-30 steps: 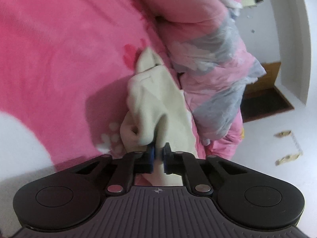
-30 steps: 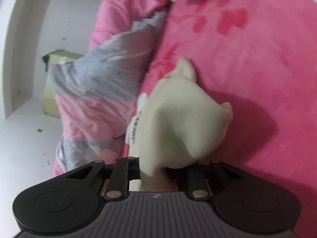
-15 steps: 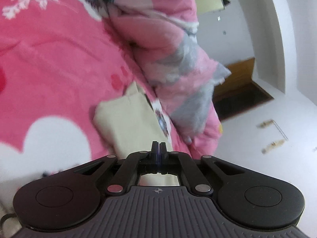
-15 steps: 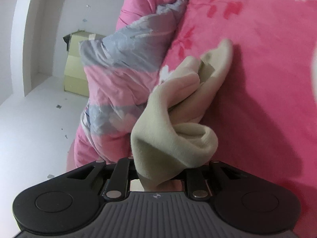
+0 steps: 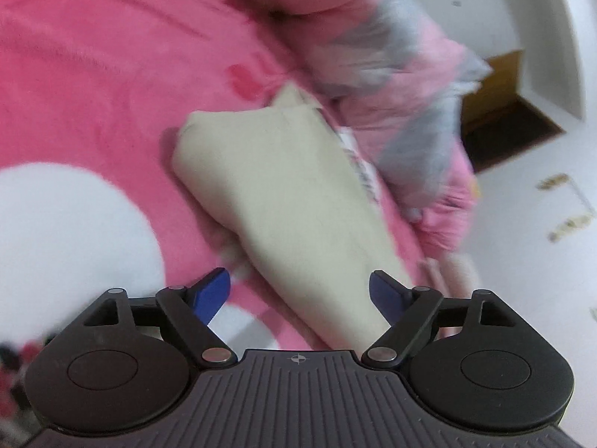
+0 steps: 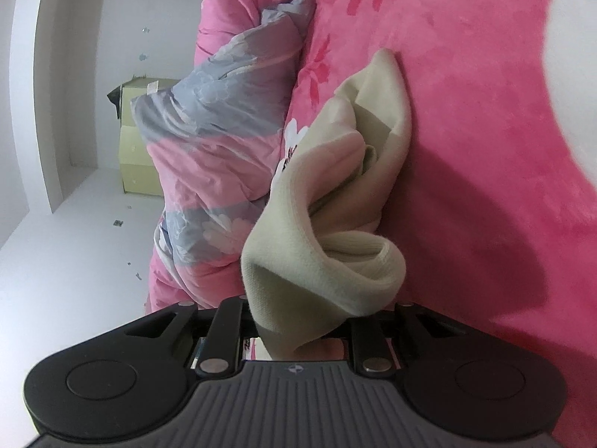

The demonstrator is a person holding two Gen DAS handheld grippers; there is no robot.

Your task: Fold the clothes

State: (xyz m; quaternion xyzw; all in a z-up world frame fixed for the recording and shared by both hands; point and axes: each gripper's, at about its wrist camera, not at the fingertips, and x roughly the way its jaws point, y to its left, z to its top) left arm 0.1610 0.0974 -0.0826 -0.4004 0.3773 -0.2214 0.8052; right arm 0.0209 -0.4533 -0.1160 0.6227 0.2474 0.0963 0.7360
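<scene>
Half a second ago the left gripper (image 5: 298, 291) had its blue pads (image 5: 211, 291) pressed together; now they stand wide apart, holding nothing, with the folded cream garment (image 5: 283, 194) lying flat on the pink blanket (image 5: 93, 86) and running out ahead from between the two fingers. Beyond the fingers to the right, the garment's far edge lies against the bunched pink-and-grey quilt (image 5: 406, 86). The right gripper (image 6: 298, 332) is clamped on a bunched end of the cream garment (image 6: 317, 257), which rises just in front of its hidden fingertips and trails forward onto the blanket.
</scene>
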